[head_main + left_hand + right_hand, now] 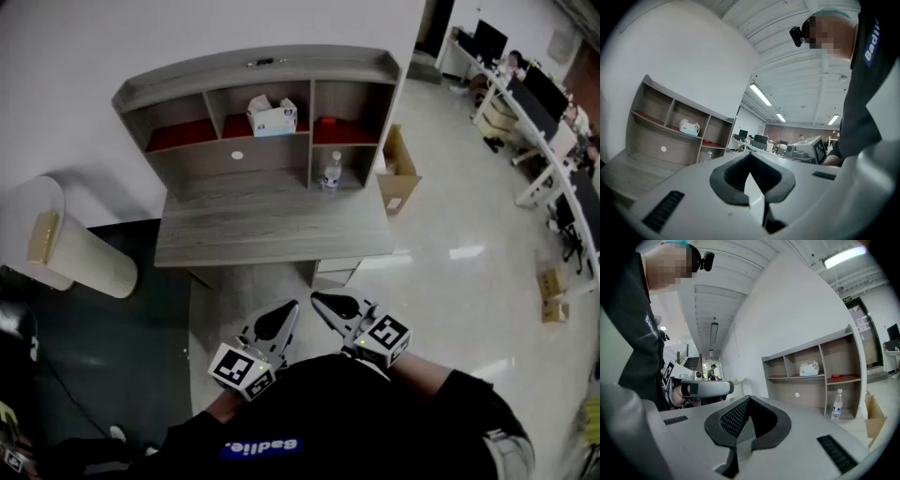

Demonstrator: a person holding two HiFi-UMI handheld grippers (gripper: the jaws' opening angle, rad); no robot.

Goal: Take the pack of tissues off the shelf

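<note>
The pack of tissues (272, 116), white and pale blue, stands in the middle upper compartment of the grey desk shelf (262, 67), on a red liner. It shows small in the left gripper view (689, 127) and in the right gripper view (808, 368). Both grippers are held low in front of the person's body, well short of the desk. My left gripper (288, 308) is shut with nothing in it, its jaws meeting at the tip (750, 157). My right gripper (318, 299) is shut and empty too (748, 400). Their tips point at each other, a little apart.
A water bottle (331, 174) stands in the lower right compartment, above the desk top (272, 225). A small red item (327, 121) lies in the upper right compartment. An open cardboard box (398, 173) sits right of the desk, a white cylinder (84, 258) at its left. Office desks (544, 122) stand far right.
</note>
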